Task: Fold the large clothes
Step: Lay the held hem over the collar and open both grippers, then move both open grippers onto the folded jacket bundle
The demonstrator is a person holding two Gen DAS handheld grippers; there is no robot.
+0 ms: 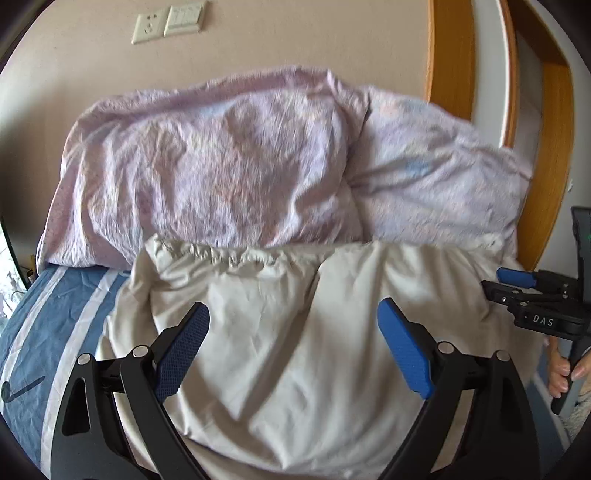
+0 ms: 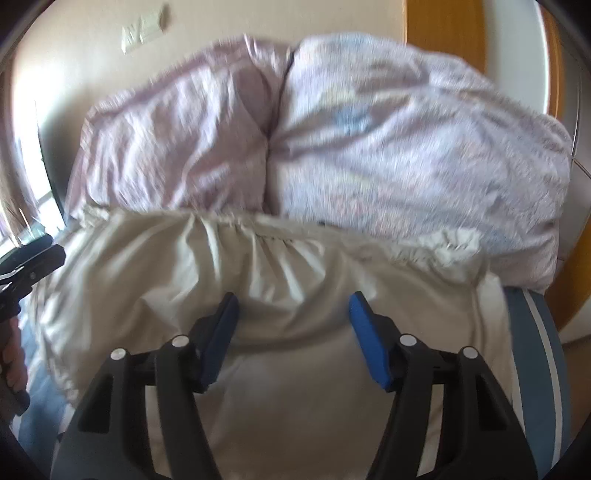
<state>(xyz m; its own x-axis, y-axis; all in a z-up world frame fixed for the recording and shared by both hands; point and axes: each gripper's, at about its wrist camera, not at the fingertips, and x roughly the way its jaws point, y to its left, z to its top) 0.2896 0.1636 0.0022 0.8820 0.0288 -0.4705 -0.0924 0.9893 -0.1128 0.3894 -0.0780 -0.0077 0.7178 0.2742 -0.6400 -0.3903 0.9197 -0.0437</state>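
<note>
Left wrist view showed the left gripper [image 1: 293,321] with its blue pads standing wide apart, nothing between them, hovering over a cream-coloured garment [image 1: 295,325] that lay spread across the bed. The garment's gathered, elastic-looking edge [image 1: 236,256] ran along its far side, touching the foot of a heap of pale lilac bedding [image 1: 221,166] piled against the beige wall [image 1: 277,40]. To the left of the garment the blue sheet with white stripes [image 1: 44,321] was bare. A wall socket and switch plate [image 1: 168,22] sat high on the wall, and an orange wooden door frame [image 1: 450,55] stood to the right. At the right edge of this view the right gripper [image 1: 498,280] reached in over the garment's corner, and a hand [image 1: 561,369] gripped its handle lower down.

From the right wrist camera, blurred, the right gripper [image 2: 293,314] had its pads parted as well, less widely, and no cloth was pinched between them; the cream garment [image 2: 288,365] lay just beneath and ahead. Its ruffled hem [image 2: 258,229] again met the lilac bedding [image 2: 406,147]. The striped blue sheet [image 2: 535,350] showed on the right, and a part of the left gripper [image 2: 29,262] poked in at the left edge, with a hand [image 2: 13,362] below it; from here I could not tell how its jaws stood.
</note>
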